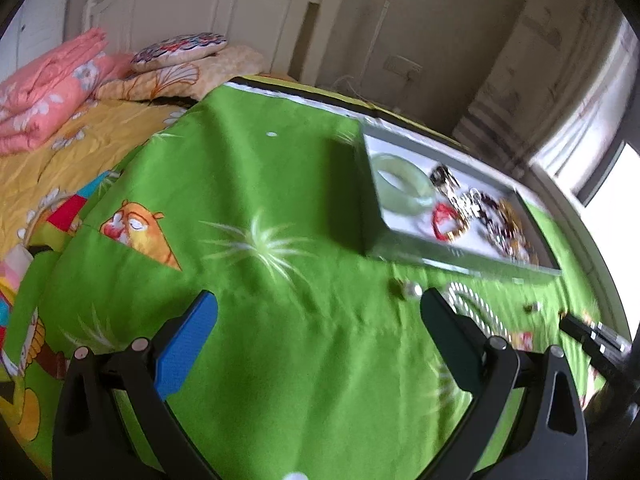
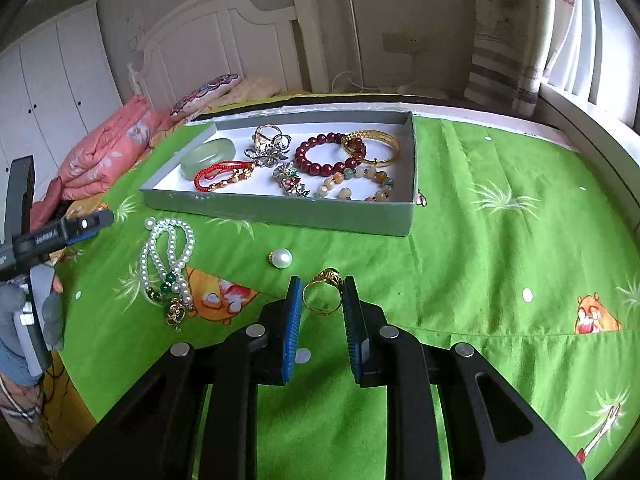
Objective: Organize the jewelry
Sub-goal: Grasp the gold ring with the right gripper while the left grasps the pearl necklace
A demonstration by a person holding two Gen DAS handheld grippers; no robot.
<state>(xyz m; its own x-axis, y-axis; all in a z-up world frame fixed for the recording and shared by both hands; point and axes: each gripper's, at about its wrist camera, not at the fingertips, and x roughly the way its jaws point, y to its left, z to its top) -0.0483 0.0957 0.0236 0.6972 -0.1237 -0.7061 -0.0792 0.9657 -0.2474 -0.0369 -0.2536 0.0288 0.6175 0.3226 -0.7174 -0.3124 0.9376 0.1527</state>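
Your right gripper (image 2: 321, 294) has its jaws pinched on the gold ring (image 2: 322, 293), just above the green bedspread (image 2: 480, 264). Your left gripper (image 1: 318, 308) jaws gape wide, holding nothing. Pearl necklace (image 2: 168, 256) lies at ten o'clock of the ring, jewelry box (image 2: 280, 210) at twelve.

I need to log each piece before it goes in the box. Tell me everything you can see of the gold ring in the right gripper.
The gold ring looks like shiny yellow metal: a plain round band with an ornate, openwork top holding what seems a dark green stone. It stands on edge, opening towards the camera, clamped between the blue pads of the right gripper, over the green bedspread, in front of the grey box.
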